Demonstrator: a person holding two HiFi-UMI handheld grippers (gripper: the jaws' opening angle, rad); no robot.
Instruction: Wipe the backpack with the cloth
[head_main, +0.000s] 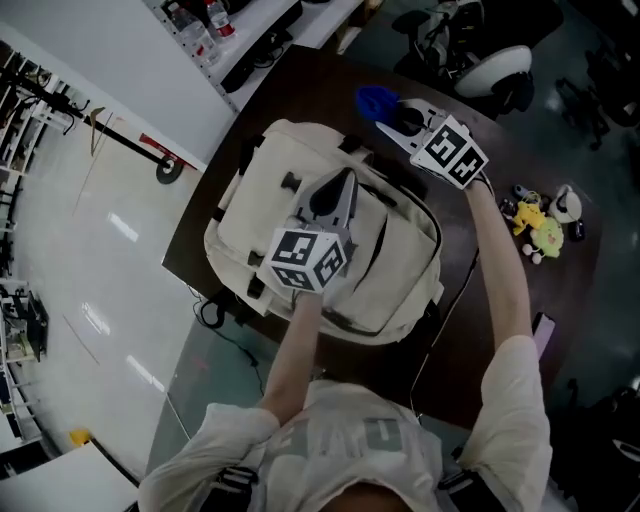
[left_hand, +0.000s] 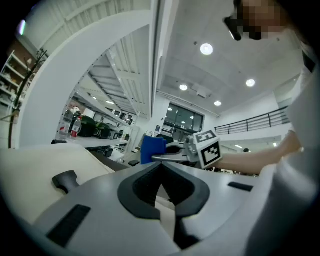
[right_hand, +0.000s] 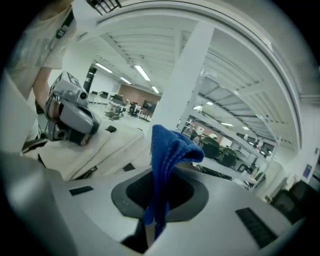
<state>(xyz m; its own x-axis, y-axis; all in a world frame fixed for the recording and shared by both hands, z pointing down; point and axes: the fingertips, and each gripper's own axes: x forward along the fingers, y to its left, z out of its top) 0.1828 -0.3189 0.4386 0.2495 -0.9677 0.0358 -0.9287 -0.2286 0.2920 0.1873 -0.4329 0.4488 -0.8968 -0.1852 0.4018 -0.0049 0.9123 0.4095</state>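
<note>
One backpack (head_main: 268, 185) lay mid-table (head_main: 290, 85), long axis roughly near to far. Right gripper (head_main: 390, 112) was clamped on the one cloth (head_main: 373, 100), just off the backpack's far right edge, so the surface to wipe lay near and left of it. Left gripper (head_main: 343, 185) rested on the backpack, jaws closed, seemingly pinching its fabric.

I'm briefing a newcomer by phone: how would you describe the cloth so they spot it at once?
On the dark table lies a big cream backpack. Just past its far edge, the right gripper holds the cloth in its shut tongs. It is the only bright blue thing there, a small crumpled wad among cream, grey and brown.
</note>
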